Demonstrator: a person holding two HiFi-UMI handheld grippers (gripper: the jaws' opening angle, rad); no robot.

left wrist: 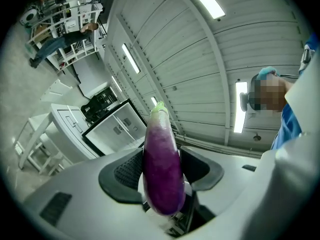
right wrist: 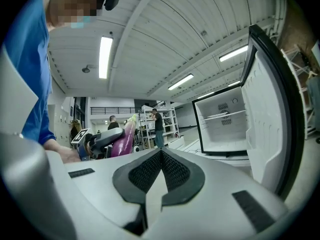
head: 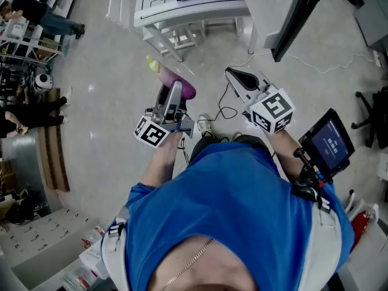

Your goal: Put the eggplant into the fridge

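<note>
My left gripper (head: 174, 93) is shut on a purple eggplant (head: 179, 80) with a pale green stem, held out in front of me. In the left gripper view the eggplant (left wrist: 161, 166) stands upright between the two dark pads. The right gripper (head: 237, 76) is shut with nothing in it, its pads meeting in the right gripper view (right wrist: 161, 170). From there the eggplant (right wrist: 124, 136) shows at the left. The white fridge (head: 194, 2) stands ahead with its door (head: 297, 17) swung open; its bare interior (right wrist: 222, 124) shows in the right gripper view.
A low white rack (head: 173, 38) sits under the fridge. Cables (head: 227, 111) trail on the grey floor. People stand by shelving (head: 36, 23) at far left. A small screen (head: 330, 141) is mounted at my right; an office chair (head: 370, 117) is beyond it.
</note>
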